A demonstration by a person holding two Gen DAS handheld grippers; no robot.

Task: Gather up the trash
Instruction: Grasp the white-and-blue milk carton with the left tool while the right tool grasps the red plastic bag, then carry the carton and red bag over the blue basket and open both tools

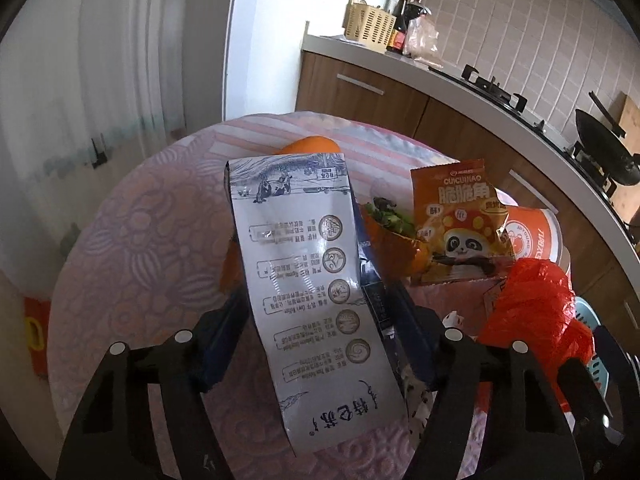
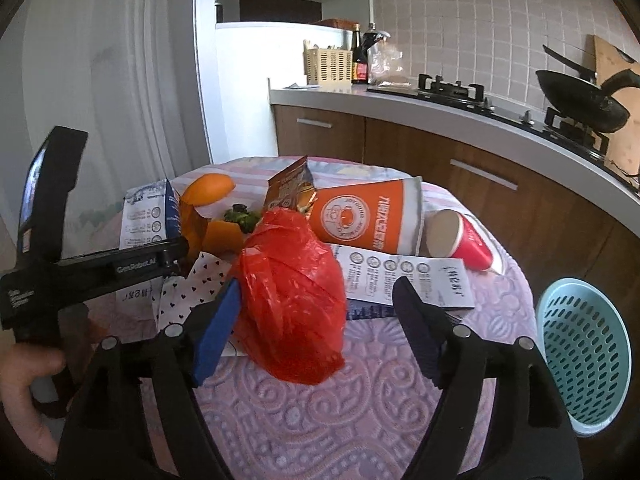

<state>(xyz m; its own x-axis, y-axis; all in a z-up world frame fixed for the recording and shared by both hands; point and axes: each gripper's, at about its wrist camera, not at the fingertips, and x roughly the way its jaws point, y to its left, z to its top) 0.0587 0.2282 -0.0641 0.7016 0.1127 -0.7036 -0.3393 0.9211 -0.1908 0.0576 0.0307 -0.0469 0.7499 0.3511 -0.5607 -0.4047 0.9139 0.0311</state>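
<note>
Left gripper (image 1: 316, 320) stood wide around the printed carton (image 1: 316, 288) on the table (image 1: 120, 240), gripping nothing (right gripper (image 2: 316, 320) equally agape astride the red bag (image 2: 296, 300)); closing squarely across the carton's narrow sides seemed advisable.

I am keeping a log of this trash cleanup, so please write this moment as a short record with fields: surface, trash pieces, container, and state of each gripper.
surface: round table with pink embossed cloth
left gripper: open, white printed carton between its fingers
right gripper: open, around red plastic bag
other trash: orange paper cup lying on its side, red paper cup lying, orange snack packet
container: light blue basket at the table's right edge
</note>
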